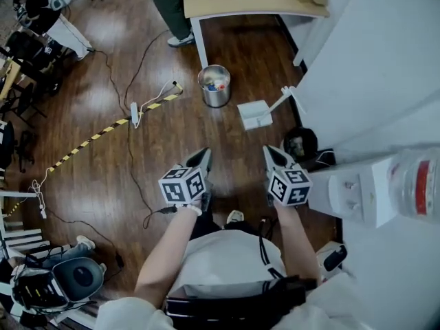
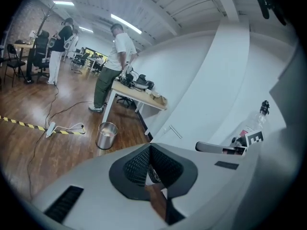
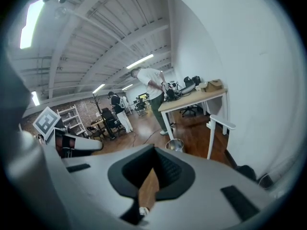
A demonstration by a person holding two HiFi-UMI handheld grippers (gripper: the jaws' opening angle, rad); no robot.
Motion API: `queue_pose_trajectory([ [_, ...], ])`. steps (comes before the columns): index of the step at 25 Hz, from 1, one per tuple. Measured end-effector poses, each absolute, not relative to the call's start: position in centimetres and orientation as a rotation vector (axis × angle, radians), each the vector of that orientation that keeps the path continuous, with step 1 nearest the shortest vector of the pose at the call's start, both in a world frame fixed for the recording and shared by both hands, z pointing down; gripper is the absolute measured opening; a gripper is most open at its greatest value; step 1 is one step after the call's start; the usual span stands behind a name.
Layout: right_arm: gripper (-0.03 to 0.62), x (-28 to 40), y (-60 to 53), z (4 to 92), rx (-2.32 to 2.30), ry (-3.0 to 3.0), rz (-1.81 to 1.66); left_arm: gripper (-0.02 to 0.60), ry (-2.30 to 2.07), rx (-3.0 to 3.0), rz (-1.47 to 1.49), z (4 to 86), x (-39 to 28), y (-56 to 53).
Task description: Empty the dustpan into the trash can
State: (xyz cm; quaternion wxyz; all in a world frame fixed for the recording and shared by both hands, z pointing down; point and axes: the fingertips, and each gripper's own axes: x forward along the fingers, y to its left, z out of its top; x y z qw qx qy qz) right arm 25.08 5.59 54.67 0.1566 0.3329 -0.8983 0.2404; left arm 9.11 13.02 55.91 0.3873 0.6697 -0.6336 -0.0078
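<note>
The round metal trash can (image 1: 215,86) stands on the wood floor near a desk leg, with some litter inside. Just right of it the white dustpan (image 1: 255,113) rests on the floor, its long handle (image 1: 291,96) leaning toward the white wall. My left gripper (image 1: 205,158) and right gripper (image 1: 269,152) hover side by side well short of both, jaws shut and empty. In the left gripper view, the trash can (image 2: 106,135) lies ahead to the left beyond the shut left gripper (image 2: 150,146). The right gripper view shows the can (image 3: 174,145) and the dustpan handle (image 3: 218,125) past the shut right gripper (image 3: 154,148).
A wooden desk (image 1: 240,1) stands behind the can with a person (image 1: 169,9) beside it. Yellow-black tape (image 1: 103,133), a power strip (image 1: 135,112) and cables cross the floor at left. A white wall (image 1: 371,74), a black bag (image 1: 300,143) and a water dispenser (image 1: 371,188) line the right.
</note>
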Motion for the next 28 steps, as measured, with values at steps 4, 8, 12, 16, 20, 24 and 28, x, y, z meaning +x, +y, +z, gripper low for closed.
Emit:
queue_pose_trajectory([
  [4, -0.002, 25.8, 8.1, 52.4, 1.006, -2.622, 0.692, -0.012, -1.61, 1.742, -0.042, 54.0, 9.8, 15.0],
  [8, -0.002, 24.7, 10.2, 50.7, 1.054, -2.648, 0.705, -0.012, -1.598, 1.801, -0.042, 52.1, 9.3, 16.1],
  [12, -0.002, 22.5, 12.6, 50.2, 1.063, -2.638, 0.7, -0.012, -1.606, 1.839, -0.017, 51.1, 7.8, 17.8],
  [16, -0.002, 20.1, 14.9, 50.1, 1.056, -2.615, 0.63, -0.012, -1.591, 1.824, -0.049, 51.7, 6.1, 19.6],
  [20, -0.002, 18.5, 16.5, 49.9, 1.052, -2.582, 0.634, -0.012, -1.572, 1.838, -0.053, 51.5, 4.7, 21.1],
  [24, -0.002, 17.8, 16.9, 49.9, 1.082, -2.543, 0.641, -0.012, -1.564, 1.847, -0.061, 51.0, 3.3, 21.3],
  [28, -0.002, 18.6, 17.3, 50.2, 1.105, -2.531, 0.639, -0.012, -1.551, 1.854, -0.062, 51.3, 3.7, 21.7],
])
